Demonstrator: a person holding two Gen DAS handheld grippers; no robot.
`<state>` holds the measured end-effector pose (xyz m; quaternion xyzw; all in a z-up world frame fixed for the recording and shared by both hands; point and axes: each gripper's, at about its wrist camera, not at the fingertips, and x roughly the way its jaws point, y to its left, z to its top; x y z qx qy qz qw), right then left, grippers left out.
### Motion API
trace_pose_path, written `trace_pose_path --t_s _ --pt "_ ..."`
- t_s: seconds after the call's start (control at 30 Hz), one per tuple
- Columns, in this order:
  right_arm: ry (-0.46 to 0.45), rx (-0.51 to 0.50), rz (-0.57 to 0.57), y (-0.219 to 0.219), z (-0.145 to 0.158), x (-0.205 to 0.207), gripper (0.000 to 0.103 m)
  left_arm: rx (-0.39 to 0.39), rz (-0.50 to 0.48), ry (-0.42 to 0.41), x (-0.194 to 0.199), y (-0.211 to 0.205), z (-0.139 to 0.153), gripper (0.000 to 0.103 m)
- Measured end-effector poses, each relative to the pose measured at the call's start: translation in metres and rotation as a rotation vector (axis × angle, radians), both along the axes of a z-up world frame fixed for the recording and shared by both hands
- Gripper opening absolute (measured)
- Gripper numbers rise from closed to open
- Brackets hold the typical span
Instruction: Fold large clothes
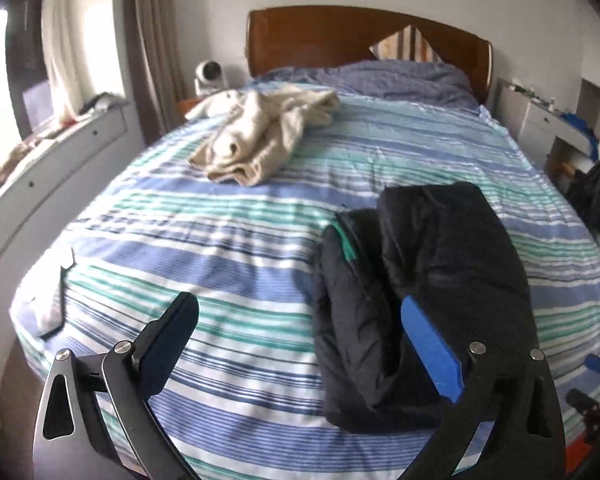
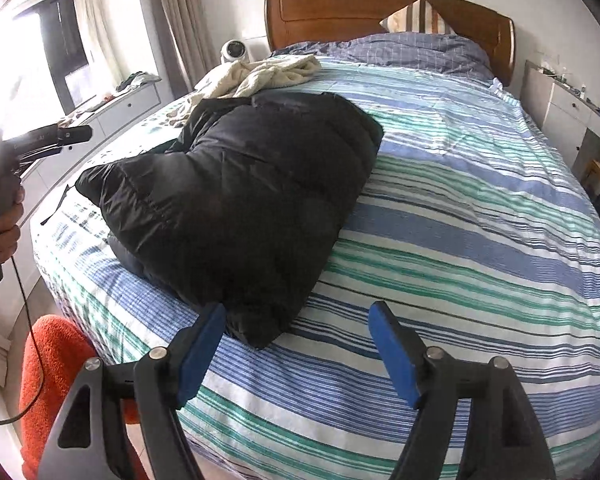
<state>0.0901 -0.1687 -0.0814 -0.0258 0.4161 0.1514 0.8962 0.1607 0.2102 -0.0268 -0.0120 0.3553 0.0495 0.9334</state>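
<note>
Padding makes the black puffer jacket [image 2: 236, 196], folded on the striped bed [image 2: 480, 208], look light, soft, springy and slippery, so its thick folded edge is judged best gripped, while the left gripper [image 1: 300, 344] and right gripper [image 2: 298, 350] are seen apart, nothing clamped.

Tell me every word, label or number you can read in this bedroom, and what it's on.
None can be read.
Black jacket: no label or logo shows.
Cream garment: no print shows.
Striped bedcover: pattern only.
Small white device beside the headboard: any marking is too small to read.
</note>
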Motion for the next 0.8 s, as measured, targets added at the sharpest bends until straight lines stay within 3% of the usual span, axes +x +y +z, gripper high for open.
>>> trace_pose_path --t_s 0.5,0.6,0.73,0.8 --pt "0.032 0.011 -0.05 -0.011 -0.005 0.003 0.076 0.169 0.067 -0.031 -0.006 -0.012 0.009 0.102" --pt "0.044 0.021 -0.036 -0.009 -0.008 0.003 0.076 0.118 0.026 -0.024 -0.005 -0.007 0.005 0.102" --pt "-0.007 0.022 -0.002 -0.007 0.0 -0.003 0.076 0.014 -0.089 0.152 0.005 0.008 -0.025 0.102" --pt "-0.046 0.03 0.025 -0.005 0.009 -0.004 0.076 -0.043 -0.099 0.216 0.005 0.021 -0.04 0.102"
